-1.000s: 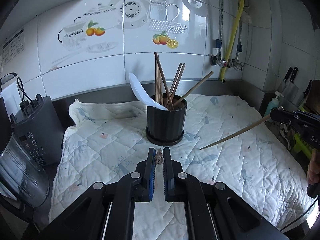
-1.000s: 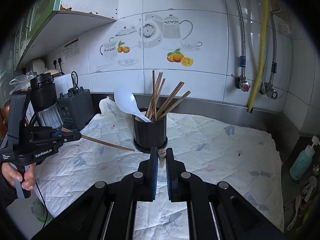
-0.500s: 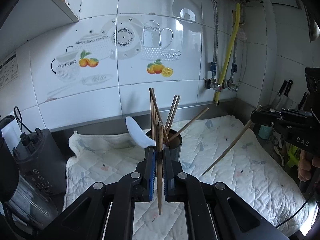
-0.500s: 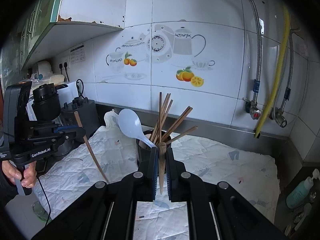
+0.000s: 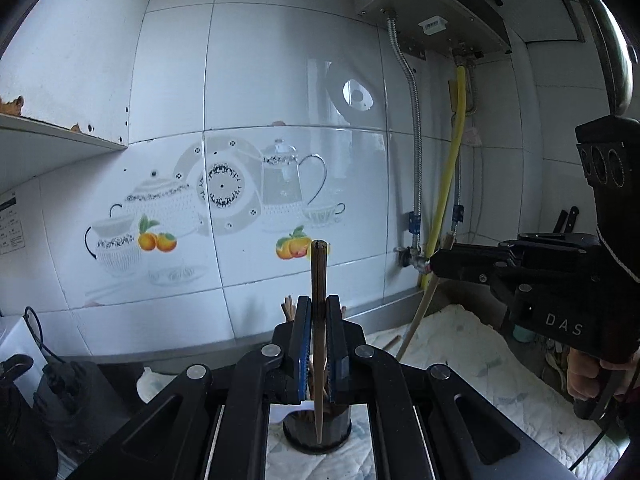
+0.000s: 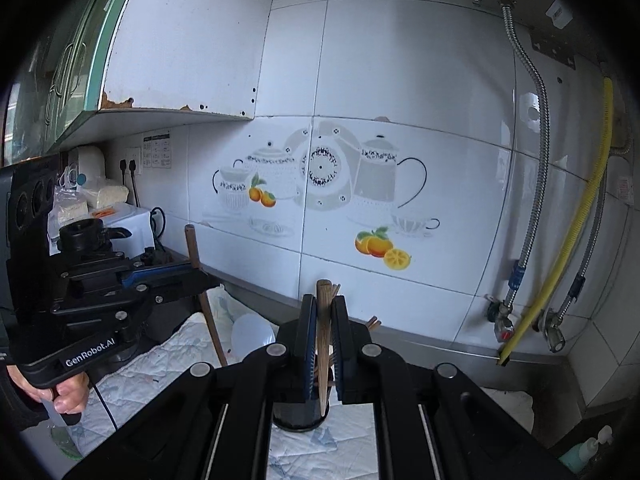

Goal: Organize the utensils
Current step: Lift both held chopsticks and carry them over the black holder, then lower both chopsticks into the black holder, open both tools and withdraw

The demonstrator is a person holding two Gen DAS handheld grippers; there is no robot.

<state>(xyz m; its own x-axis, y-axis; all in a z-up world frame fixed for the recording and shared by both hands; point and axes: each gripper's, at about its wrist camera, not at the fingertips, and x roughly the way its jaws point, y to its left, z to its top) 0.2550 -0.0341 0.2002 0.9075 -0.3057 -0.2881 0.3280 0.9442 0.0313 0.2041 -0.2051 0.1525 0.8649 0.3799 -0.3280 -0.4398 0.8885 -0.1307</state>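
My left gripper [image 5: 319,344] is shut on a brown chopstick [image 5: 319,280] held upright, its thin tip hanging over the black utensil holder [image 5: 316,436]. My right gripper [image 6: 323,344] is shut on a second chopstick [image 6: 323,312], also upright, tip over the same holder [image 6: 298,416]. The holder stands on a quilted cloth [image 5: 472,344] and has several chopsticks and a white spoon [image 6: 253,332] in it; my grippers hide most of it. Each gripper shows in the other's view: the right one [image 5: 440,264], the left one [image 6: 196,276].
A tiled wall with teapot and orange decals [image 6: 320,184] stands close behind. A wall cabinet [image 6: 176,52] hangs at the upper left. Steel and yellow hoses [image 6: 568,248] run down on the right. A blender and appliances [image 5: 48,392] stand left. A soap bottle [image 6: 580,452] is at lower right.
Both grippers have risen and tilted up, turning their chopsticks from slanted to upright. They have closed in over the holder, which now sits low in both views.
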